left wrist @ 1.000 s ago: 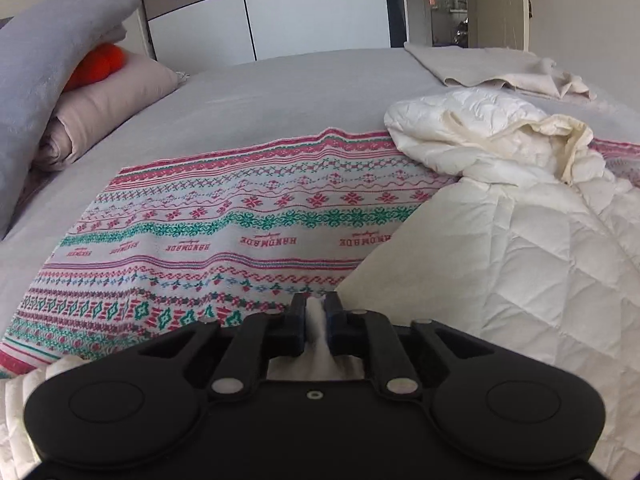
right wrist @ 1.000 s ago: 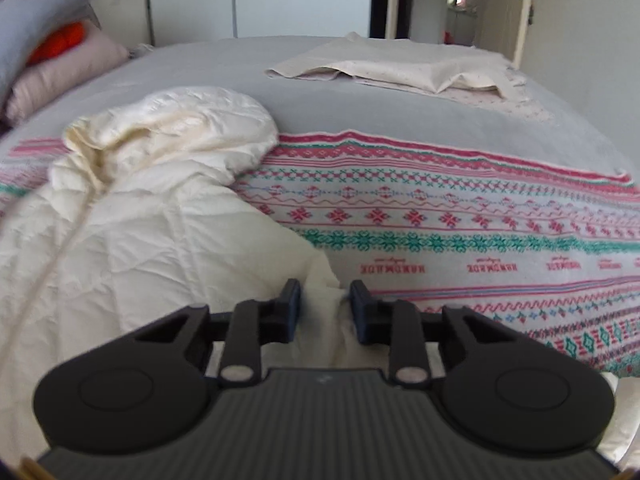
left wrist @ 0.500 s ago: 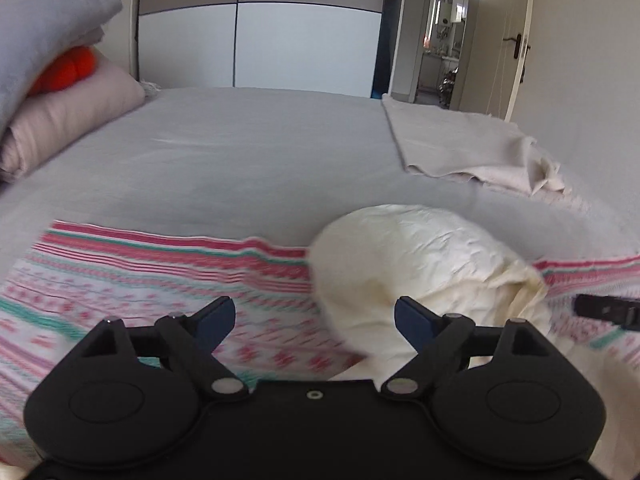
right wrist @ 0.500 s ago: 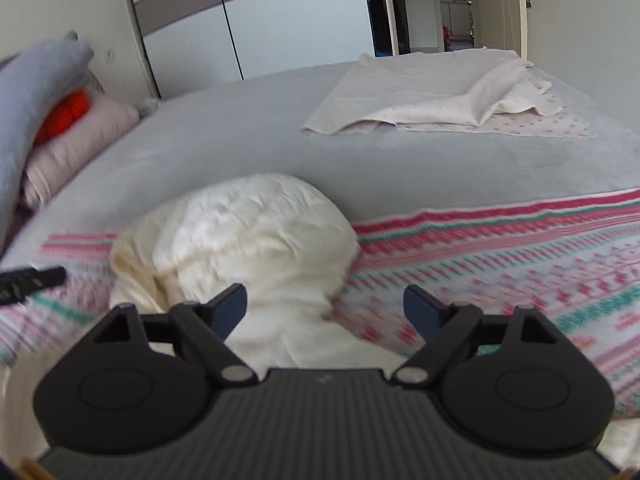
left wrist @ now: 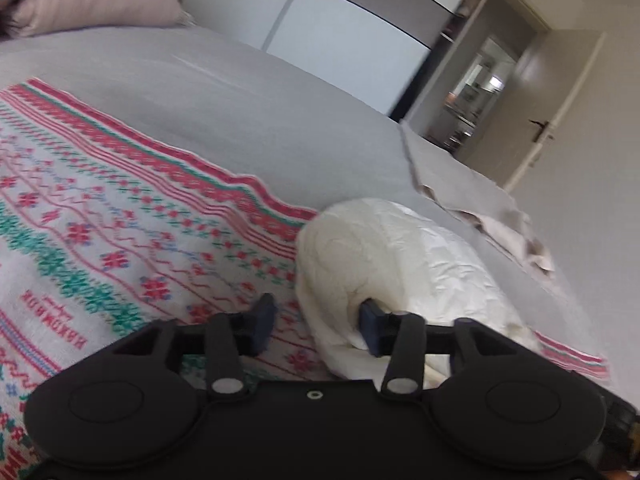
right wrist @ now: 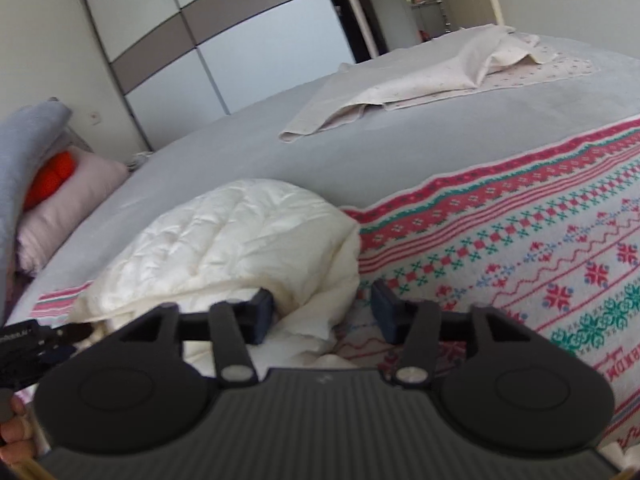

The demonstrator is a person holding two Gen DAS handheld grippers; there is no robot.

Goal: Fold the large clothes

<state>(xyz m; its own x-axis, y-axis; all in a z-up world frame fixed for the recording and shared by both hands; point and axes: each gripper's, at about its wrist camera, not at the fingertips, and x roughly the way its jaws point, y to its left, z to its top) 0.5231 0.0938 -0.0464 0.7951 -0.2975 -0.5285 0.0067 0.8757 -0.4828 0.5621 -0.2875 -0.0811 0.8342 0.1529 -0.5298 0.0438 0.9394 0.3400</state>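
Note:
A cream quilted jacket (left wrist: 404,264) lies on a red and green patterned blanket (left wrist: 120,240) on the bed, its puffy hood (right wrist: 240,240) bulging toward the far side. My left gripper (left wrist: 318,326) straddles the hood's left edge. Its jaws are closing, with fabric between them against the right pad and a gap at the left pad. My right gripper (right wrist: 324,316) straddles the hood's right edge. It is closing too, with cream fabric against its left pad only. The left gripper (right wrist: 24,344) shows at the right wrist view's left edge, and a hand (right wrist: 12,428) below it.
A beige cloth (right wrist: 420,80) lies crumpled on the grey bedspread (right wrist: 280,152) at the far side. Pillows (right wrist: 68,200), a grey blanket (right wrist: 20,168) and an orange item (right wrist: 52,176) pile up at the left. White wardrobe doors (right wrist: 240,32) and a doorway (left wrist: 480,92) stand beyond the bed.
Both grippers let go of the jacket's near fabric, opened wide and moved forward to the hood. Their jaws have since narrowed around its edges, and both views have rolled.

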